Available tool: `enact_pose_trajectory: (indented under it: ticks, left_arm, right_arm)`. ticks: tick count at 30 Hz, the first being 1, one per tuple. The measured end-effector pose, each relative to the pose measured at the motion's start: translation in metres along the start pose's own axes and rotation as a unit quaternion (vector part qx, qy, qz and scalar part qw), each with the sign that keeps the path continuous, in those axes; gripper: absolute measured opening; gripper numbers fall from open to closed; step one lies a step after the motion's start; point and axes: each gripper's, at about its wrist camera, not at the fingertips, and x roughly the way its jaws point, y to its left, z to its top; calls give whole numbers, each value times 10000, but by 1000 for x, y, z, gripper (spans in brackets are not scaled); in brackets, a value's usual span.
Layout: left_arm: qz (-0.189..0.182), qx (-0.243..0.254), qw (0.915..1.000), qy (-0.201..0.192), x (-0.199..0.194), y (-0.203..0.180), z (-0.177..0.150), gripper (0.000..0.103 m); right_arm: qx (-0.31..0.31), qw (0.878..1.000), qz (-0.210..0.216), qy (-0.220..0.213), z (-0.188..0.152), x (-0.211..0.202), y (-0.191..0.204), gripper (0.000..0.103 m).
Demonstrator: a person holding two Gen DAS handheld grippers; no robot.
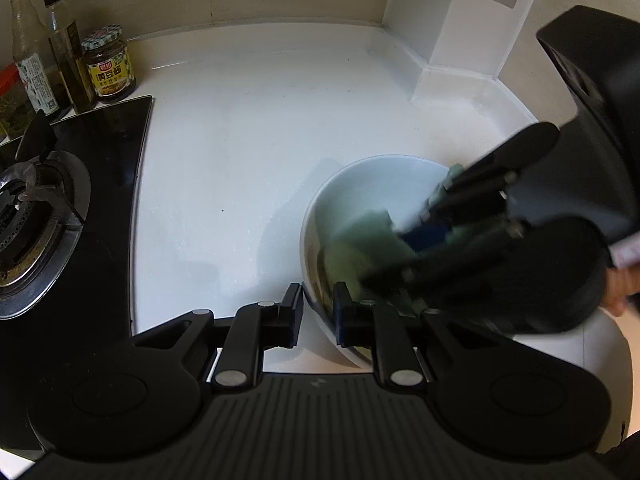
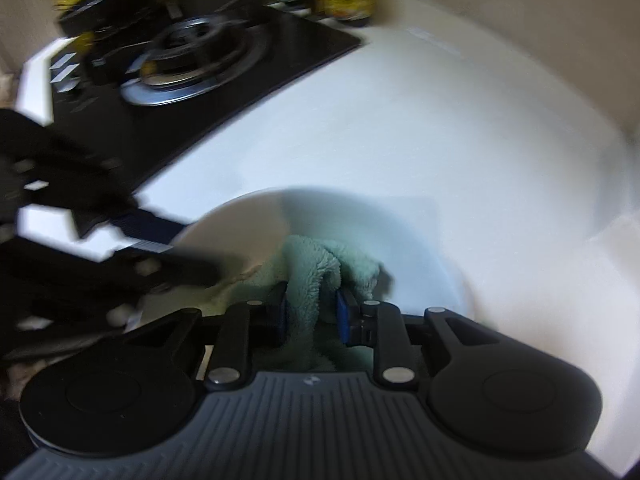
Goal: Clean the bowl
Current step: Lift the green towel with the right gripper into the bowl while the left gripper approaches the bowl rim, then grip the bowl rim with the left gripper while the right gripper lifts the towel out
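White worktop [image 1: 240, 140] runs beside a black gas hob [image 1: 60, 200], with sauce bottles [image 1: 60, 48] against the wall, and the white bowl [image 1: 360, 184] sits on it near the front edge. Left gripper [image 1: 316, 312] has its fingers closed narrowly over the bowl's near rim. Right gripper [image 2: 312, 308] pinches a pale green cloth [image 2: 316, 264] inside the bowl

Our left gripper [image 1: 317, 304] pinches the near rim of the bowl [image 1: 360, 184] between its jaws. Our right gripper [image 2: 311, 312], reaching in from the right, clamps the green cloth [image 2: 316, 268] inside it.
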Motion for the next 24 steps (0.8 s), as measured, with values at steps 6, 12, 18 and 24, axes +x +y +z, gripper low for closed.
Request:
enact_pose_trajectory:
  ticks: [6,12,18,24]
  left_arm:
    - [-82,139,9999,-26,-1,-2,-3,15]
    - [-29,124,9999,-40,-4,-5,-6,15]
    - [-21,171,9998,-57,-1,-7,-2,12]
    - [43,255,9996,-65,-1,-12,-2,12]
  right_arm:
    - [-917,9916,-678,603,-4,-5,11,14]
    - [-477,9978,-441,115,2,0,8,13]
    - [-302,9995,-129,32,-16,-34,2,11]
    - [168,9951,-523,-825,-34,-103,-14,11]
